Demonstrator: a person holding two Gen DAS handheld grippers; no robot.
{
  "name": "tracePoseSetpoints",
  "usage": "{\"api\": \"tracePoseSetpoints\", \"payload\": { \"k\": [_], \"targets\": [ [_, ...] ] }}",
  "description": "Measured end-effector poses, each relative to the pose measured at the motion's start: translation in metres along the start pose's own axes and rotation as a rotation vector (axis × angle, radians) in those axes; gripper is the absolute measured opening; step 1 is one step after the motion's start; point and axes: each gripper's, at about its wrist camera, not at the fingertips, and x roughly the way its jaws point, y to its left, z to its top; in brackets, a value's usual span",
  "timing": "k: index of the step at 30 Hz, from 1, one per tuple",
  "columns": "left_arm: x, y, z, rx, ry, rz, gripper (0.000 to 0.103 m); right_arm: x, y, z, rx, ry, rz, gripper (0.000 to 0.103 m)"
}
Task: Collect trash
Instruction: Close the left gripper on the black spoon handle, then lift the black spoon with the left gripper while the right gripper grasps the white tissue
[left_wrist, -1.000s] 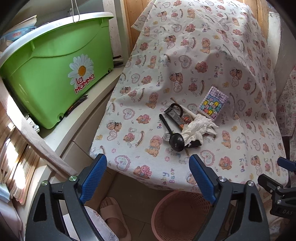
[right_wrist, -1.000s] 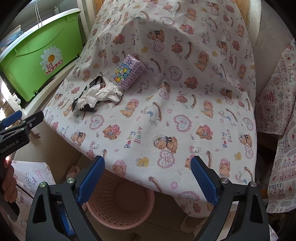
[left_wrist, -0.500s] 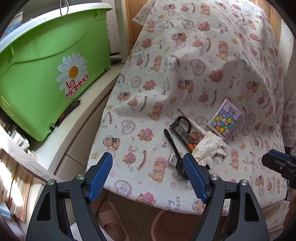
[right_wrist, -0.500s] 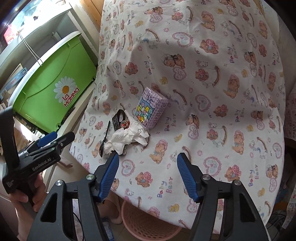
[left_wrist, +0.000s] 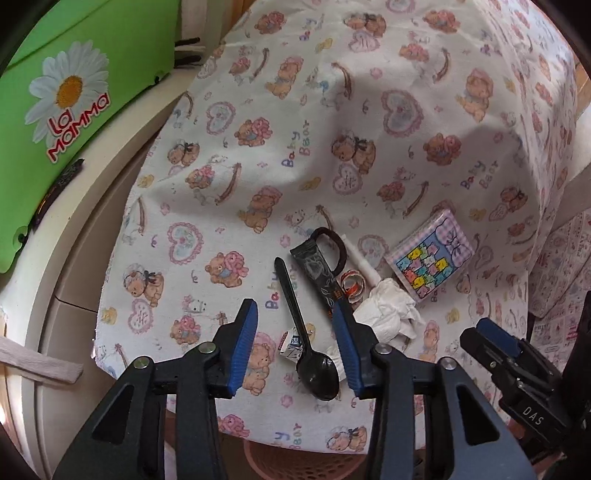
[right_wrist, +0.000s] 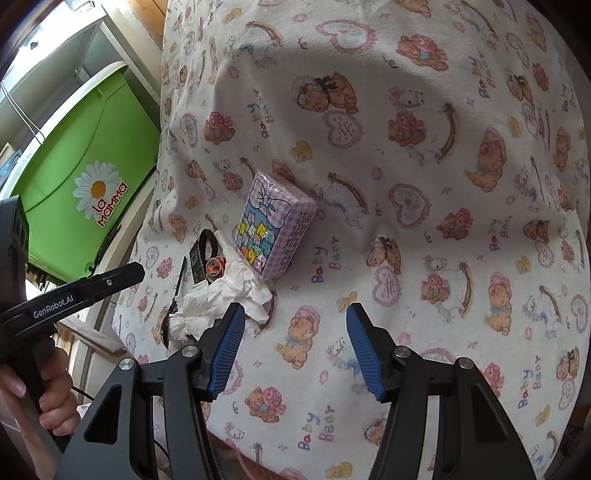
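A small heap of trash lies near the front edge of the bear-print cloth (left_wrist: 369, 122). It holds a black plastic spoon (left_wrist: 301, 317), a small printed wrapper (left_wrist: 291, 345), a black sachet (left_wrist: 317, 266), a black hair tie (left_wrist: 341, 251) and crumpled white tissue (left_wrist: 388, 312). My left gripper (left_wrist: 294, 310) hangs over the spoon, jaws closing, the spoon between the pads but untouched. My right gripper (right_wrist: 295, 310) is over bare cloth, jaws closing on nothing. The tissue (right_wrist: 221, 295) lies just beyond its left finger.
A pastel tissue pack (right_wrist: 275, 229) stands behind the heap. A pink mesh basket (left_wrist: 306, 461) sits on the floor below the cloth's edge. A green bin (left_wrist: 74, 110) rests on the white ledge at left. A hand (right_wrist: 48, 398) holds the left gripper's handle.
Both grippers have come forward and down toward the heap, which now looks much larger. Both pairs of jaws have narrowed, the left one the most.
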Motion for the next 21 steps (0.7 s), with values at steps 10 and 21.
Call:
{"api": "tracePoseSetpoints", "payload": {
  "k": [10,21],
  "targets": [
    [0.039,-0.009,0.008,-0.023,0.078,0.088,0.029,0.006,-0.007,0.000,0.013,0.011,-0.017,0.061],
    [0.026,-0.011,0.009,-0.043,0.037,0.037,0.002,-0.005,-0.004,-0.004,-0.030,-0.016,-0.018,0.061]
  ]
}}
